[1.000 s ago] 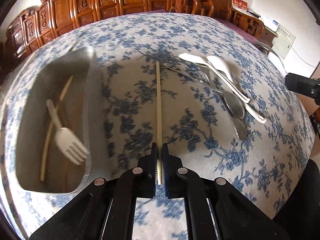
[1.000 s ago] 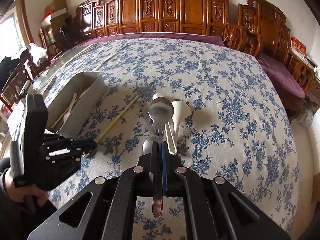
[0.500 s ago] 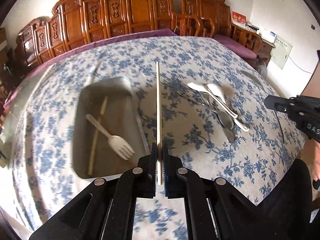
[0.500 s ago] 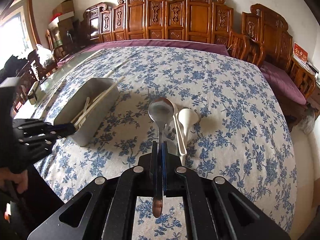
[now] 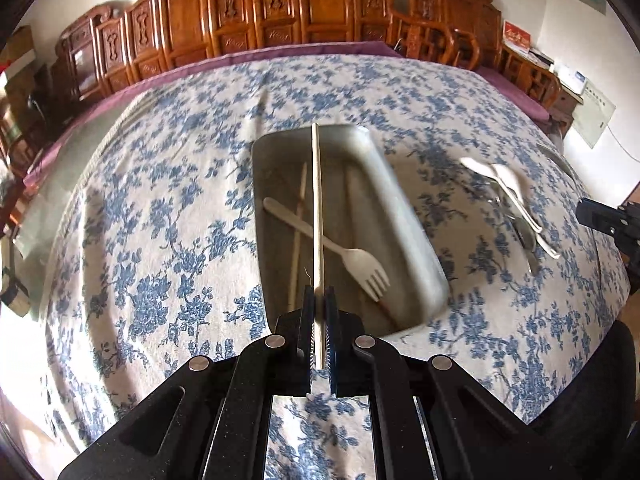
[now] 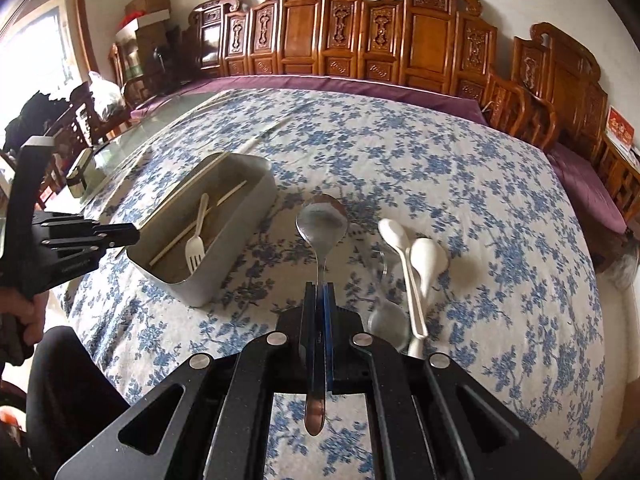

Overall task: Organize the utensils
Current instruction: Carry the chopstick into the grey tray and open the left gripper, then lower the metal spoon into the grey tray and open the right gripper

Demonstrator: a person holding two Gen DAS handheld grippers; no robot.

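Note:
My left gripper [image 5: 319, 294] is shut on a wooden chopstick [image 5: 317, 208] and holds it in the air over the grey tray [image 5: 404, 216]. The tray holds a white fork [image 5: 352, 258] and another chopstick [image 5: 298, 232]. My right gripper [image 6: 319, 290] is shut on a metal spoon [image 6: 322, 226], held above the cloth to the right of the tray [image 6: 240, 232]. Two white spoons [image 6: 416, 260] and a metal utensil [image 6: 386, 322] lie on the cloth just right of it. The left gripper [image 6: 120, 236] shows at the tray's left end.
The table has a blue floral cloth [image 5: 160, 220]. Carved wooden chairs [image 6: 360, 40] line the far side. A small lidded container [image 6: 80, 174] stands on the bare glass at the left. The person's hand [image 6: 20, 320] and dark clothing are at the near left.
My left gripper has lifted the chopstick off the cloth and carried it left to above the tray. My right gripper has risen with the metal spoon and shifted slightly toward the tray.

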